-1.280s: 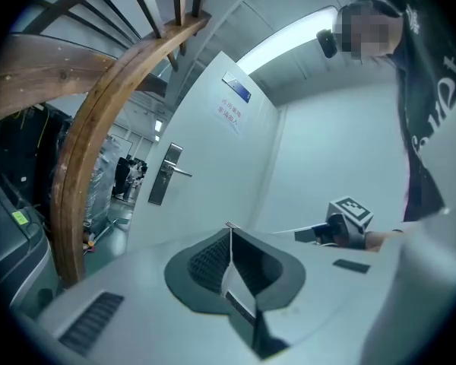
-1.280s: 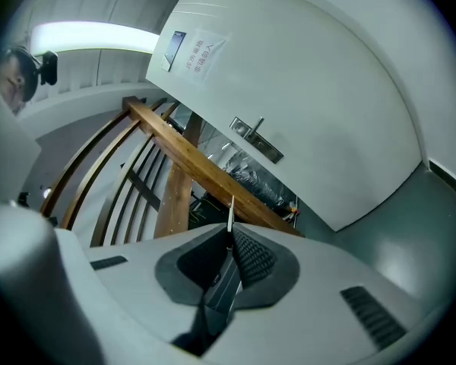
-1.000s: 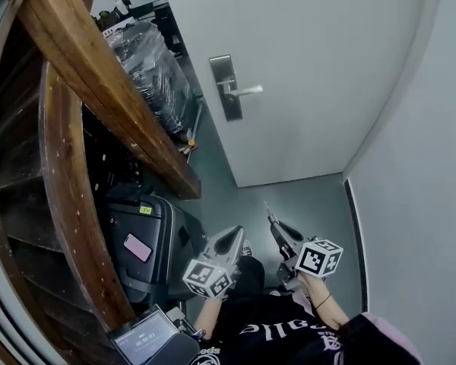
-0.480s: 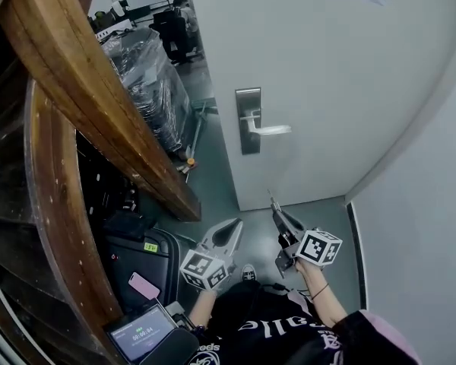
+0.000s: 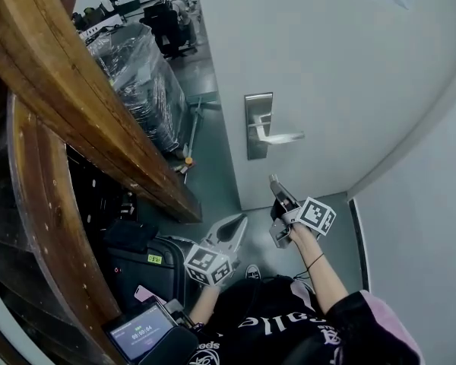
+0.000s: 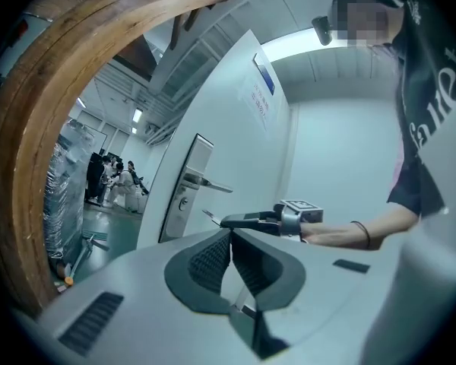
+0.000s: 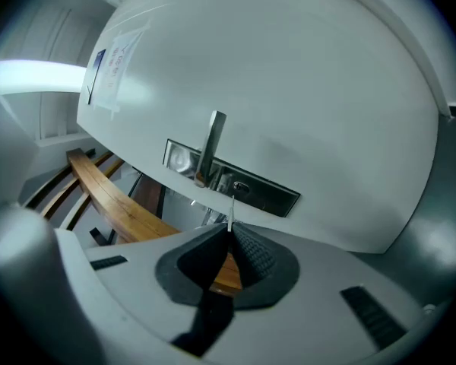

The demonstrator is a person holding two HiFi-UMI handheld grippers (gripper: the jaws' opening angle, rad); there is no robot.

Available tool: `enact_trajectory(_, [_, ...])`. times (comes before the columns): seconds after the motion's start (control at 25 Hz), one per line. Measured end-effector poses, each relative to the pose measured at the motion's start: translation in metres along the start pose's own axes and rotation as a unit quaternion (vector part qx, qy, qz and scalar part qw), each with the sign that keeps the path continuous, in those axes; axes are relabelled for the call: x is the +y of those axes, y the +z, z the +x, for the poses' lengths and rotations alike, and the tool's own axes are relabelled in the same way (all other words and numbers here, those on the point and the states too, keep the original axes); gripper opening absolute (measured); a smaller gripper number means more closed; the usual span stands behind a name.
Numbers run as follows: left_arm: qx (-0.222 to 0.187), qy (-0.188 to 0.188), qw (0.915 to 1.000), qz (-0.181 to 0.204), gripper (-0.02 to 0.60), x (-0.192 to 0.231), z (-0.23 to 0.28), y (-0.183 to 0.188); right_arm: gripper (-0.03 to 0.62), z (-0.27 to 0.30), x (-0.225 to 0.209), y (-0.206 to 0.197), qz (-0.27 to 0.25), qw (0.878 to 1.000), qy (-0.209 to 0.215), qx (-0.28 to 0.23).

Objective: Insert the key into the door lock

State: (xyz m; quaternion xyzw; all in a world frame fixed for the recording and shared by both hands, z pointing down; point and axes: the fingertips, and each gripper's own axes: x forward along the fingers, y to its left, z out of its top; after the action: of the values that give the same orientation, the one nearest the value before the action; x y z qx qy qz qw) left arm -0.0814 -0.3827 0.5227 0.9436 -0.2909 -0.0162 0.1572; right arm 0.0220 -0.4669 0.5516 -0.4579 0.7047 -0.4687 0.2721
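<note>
White door (image 5: pixel 342 67) with brushed steel lock plate (image 5: pixel 258 125) faces the right tool (image 5: pixel 276 187), clenched on a thin silver key (image 7: pixel 229 211) near the plate; left tool (image 5: pixel 240 222) sits lower, clenched empty

The plain flat door (image 5: pixel 342 59) is painted white, its metal lock plate (image 5: pixel 258 125) and the slim key (image 7: pixel 229 207) silver — black-and-white square markers are borne by the grey left gripper (image 5: pixel 241 220) and grey right gripper (image 5: pixel 275 182).
</note>
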Motion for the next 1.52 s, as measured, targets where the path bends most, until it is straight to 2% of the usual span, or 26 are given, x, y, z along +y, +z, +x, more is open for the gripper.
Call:
enact_trajectory(0.36, [0.007, 0.006, 0.9999, -0.01, 0.008, 0.021, 0.003, -0.002, 0.035, 0.057, -0.007, 0.023, 0.037, 0.999, 0.008, -0.012])
enact_trajectory(0.72, [0.004, 0.025, 0.9995, -0.017, 0.008, 0.04, 0.0, 0.0, 0.035, 0.068, -0.011, 0.017, 0.058, 0.998, 0.009, -0.001])
enact_trajectory(1.16, [0.009, 0.021, 0.9994, -0.024, 0.008, 0.042, 0.005, -0.005, 0.035, 0.077, -0.009, 0.019, 0.089, 0.996, 0.025, -0.005])
enact_trajectory(1.4, [0.012, 0.025, 0.9992, -0.029, 0.008, 0.044, 0.003, -0.008, 0.035, 0.079, -0.011, 0.026, 0.15, 0.987, 0.046, -0.02])
enact_trajectory(1.52, [0.012, 0.027, 0.9991, -0.03, 0.008, 0.046, 0.002, -0.008, 0.035, 0.089, -0.013, 0.032, 0.148, 0.988, 0.046, -0.014])
